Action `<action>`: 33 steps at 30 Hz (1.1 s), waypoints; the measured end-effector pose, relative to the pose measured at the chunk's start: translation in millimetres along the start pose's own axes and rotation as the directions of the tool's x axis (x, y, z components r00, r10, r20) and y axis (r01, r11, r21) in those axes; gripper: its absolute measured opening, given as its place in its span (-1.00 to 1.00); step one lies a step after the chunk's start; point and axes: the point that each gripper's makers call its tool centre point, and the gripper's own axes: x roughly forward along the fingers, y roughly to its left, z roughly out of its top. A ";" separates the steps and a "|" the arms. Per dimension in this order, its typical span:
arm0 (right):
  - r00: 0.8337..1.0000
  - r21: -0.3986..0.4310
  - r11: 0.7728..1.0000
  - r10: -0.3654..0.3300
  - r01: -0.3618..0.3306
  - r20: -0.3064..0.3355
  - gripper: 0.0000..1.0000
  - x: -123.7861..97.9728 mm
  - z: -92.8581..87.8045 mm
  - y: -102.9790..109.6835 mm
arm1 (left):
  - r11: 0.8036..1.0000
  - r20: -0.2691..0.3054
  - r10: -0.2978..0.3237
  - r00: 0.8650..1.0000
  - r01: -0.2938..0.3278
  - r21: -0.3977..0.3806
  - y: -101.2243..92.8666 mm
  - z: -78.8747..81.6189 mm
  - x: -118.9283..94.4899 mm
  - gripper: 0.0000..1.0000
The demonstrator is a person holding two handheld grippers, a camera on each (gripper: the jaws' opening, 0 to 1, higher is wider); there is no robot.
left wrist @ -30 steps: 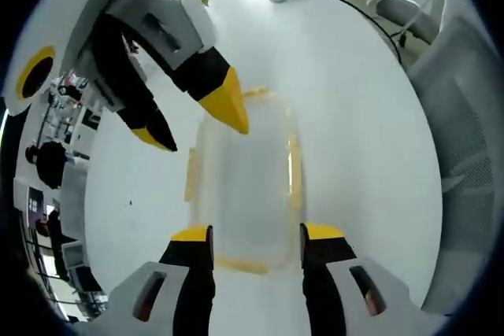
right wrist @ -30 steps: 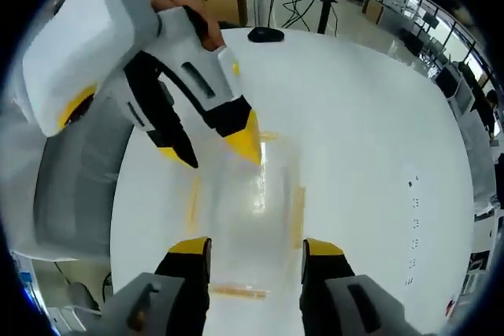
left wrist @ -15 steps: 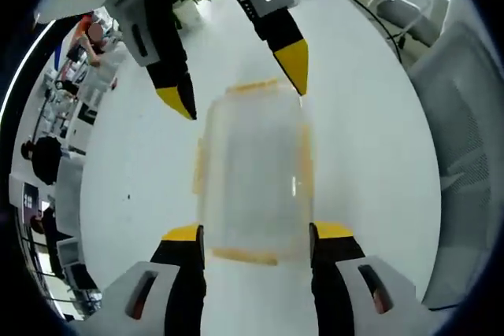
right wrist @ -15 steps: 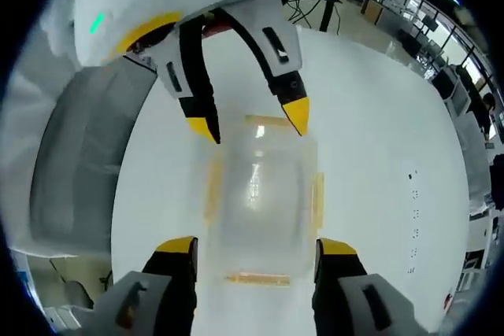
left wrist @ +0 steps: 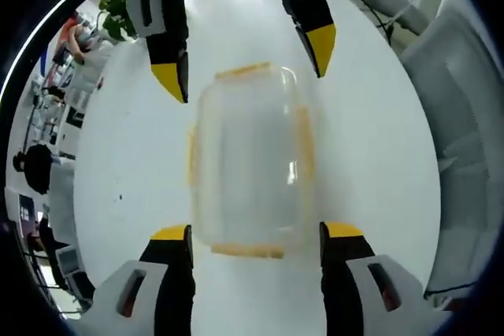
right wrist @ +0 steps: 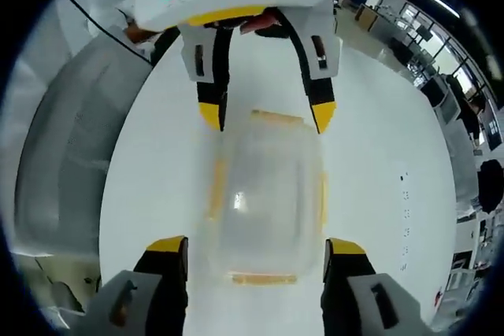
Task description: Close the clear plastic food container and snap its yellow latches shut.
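Note:
The clear plastic container (left wrist: 248, 163) with yellow latches (left wrist: 240, 250) on its sides rests flat on the white table (left wrist: 378, 147), with its lid lying on top. My left gripper (left wrist: 257, 234) is open, its yellow-tipped jaws standing either side of the container's near end. My right gripper (left wrist: 246, 60) is open at the far end, facing it. In the right gripper view the same container (right wrist: 268, 194) lies between my right gripper (right wrist: 257, 245) and my left gripper (right wrist: 267, 116), both open. Nothing is gripped. Whether the latches are snapped down is unclear.
A grey mesh chair (left wrist: 465, 116) stands beside the table, also seen as the grey chair (right wrist: 63, 155). A green plant (left wrist: 118, 9) and office desks (right wrist: 465, 84) lie beyond the table's edge. Bare white tabletop surrounds the container.
The two grippers have swung from an angled approach to face each other squarely over the container's two ends. Both views now look more steeply down, and the jaws stand slightly wider.

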 end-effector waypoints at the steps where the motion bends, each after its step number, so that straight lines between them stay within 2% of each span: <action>1: 1.000 0.000 1.000 -0.005 0.005 0.000 0.39 0.7 -0.7 -0.2 | 1.000 -0.003 -0.001 1.000 0.001 0.005 0.2 -0.8 0.9 0.30; 4: 1.000 0.004 1.000 -0.029 0.029 -0.004 0.45 3.1 -3.1 -2.9 | 1.000 -0.006 -0.005 1.000 0.005 0.011 0.6 -1.4 3.0 0.36; 15: 0.998 0.024 0.998 -0.060 0.061 -0.019 0.48 15.1 -10.3 -6.5 | 1.000 -0.028 -0.007 1.000 0.008 0.029 2.9 0.1 13.6 0.38; 24: 0.998 0.048 0.997 -0.056 0.057 -0.024 0.50 21.4 -14.9 -9.6 | 0.999 -0.034 -0.009 0.999 0.010 0.035 2.4 2.5 20.4 0.42; 33: 0.998 0.066 0.997 -0.045 0.048 -0.044 0.45 32.1 -22.5 -10.4 | 0.999 -0.068 -0.015 0.998 0.018 0.042 1.3 -0.4 30.3 0.50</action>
